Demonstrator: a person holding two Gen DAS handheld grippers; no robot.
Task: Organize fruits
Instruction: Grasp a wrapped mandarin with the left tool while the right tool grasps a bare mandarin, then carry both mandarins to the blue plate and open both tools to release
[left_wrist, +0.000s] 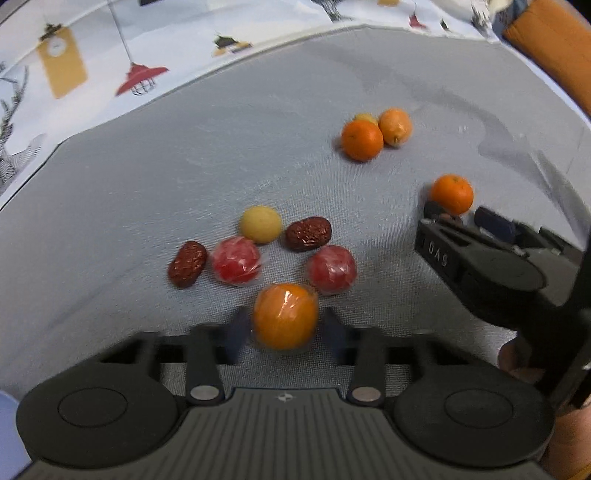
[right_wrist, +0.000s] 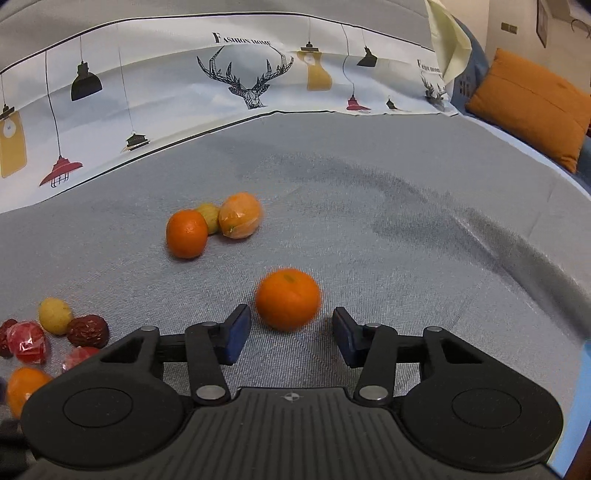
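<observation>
On the grey cloth (right_wrist: 369, 206), each unclenched claw straddles fruit: left (left_wrist: 284, 328) a wrapped orange (left_wrist: 285, 315), right (right_wrist: 291, 332) a mandarin (right_wrist: 288, 299).

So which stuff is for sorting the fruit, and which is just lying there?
For the job: wrapped orange, bare orange, red fruits, brown dates, yellow fruit, far orange pile.
Just there: grey cloth, orange cushion, lamp-print sheet.

You see a matt grey woven cloth (right_wrist: 369, 229) with a coarse weave. The printed sheet (right_wrist: 184, 92) behind it looks smooth. Your wrapped orange (left_wrist: 285, 315) and two red fruits (left_wrist: 236, 265) wear glossy, crinkled clear film. The bare orange (right_wrist: 288, 299) is matt. The dates (left_wrist: 308, 233) are wrinkled. Both grippers look like matt black plastic with ribbed tops, metal pins and blue pads (right_wrist: 236, 332).
</observation>
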